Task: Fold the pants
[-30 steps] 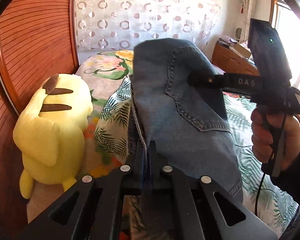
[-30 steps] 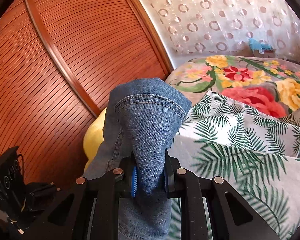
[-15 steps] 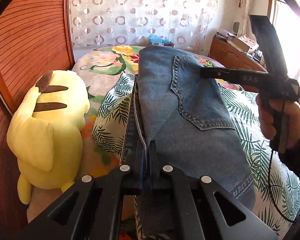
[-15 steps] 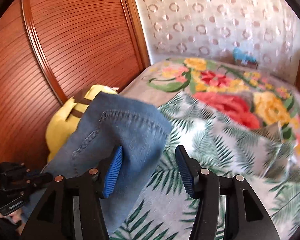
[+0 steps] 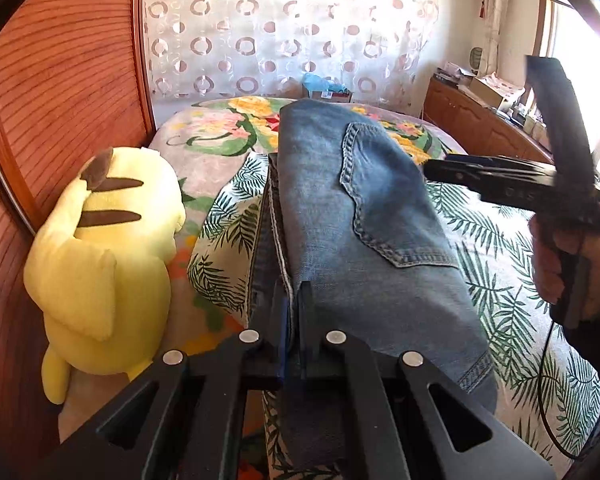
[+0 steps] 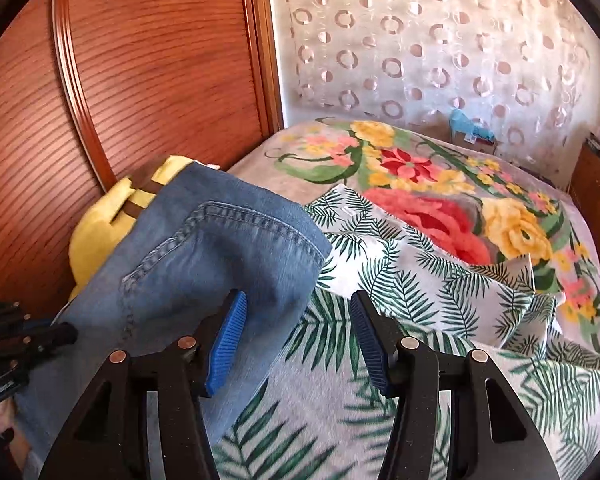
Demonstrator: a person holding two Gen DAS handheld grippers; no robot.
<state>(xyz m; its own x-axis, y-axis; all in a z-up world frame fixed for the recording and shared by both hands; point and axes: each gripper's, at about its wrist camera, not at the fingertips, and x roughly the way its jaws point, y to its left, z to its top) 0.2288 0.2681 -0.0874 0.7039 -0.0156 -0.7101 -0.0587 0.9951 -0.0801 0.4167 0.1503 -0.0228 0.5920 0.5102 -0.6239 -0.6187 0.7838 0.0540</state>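
The folded blue jeans (image 5: 360, 220) lie along the bed, back pocket up, running away from me in the left wrist view. My left gripper (image 5: 292, 292) is shut on their near edge at a seam. My right gripper (image 6: 298, 320) stands open with nothing pinched. The jeans' far folded end (image 6: 204, 264) rests just left of its left pad (image 6: 228, 340), and leaf-print sheet shows in the gap. From the left wrist view the right gripper (image 5: 500, 180) hovers beside the jeans' right edge, held by a hand (image 5: 572, 264).
A yellow plush toy (image 5: 100, 260) sits left of the jeans against the wooden panel wall (image 5: 60, 100). A leaf-print sheet (image 6: 420, 292) lies over a floral blanket (image 6: 420, 184). A wooden cabinet (image 5: 480, 124) stands at the right, and a patterned curtain (image 5: 280, 40) hangs behind.
My right gripper opened and let go of the jeans' far end, then drew off to the right. The jeans sank flatter onto the bed. The left gripper kept its hold.
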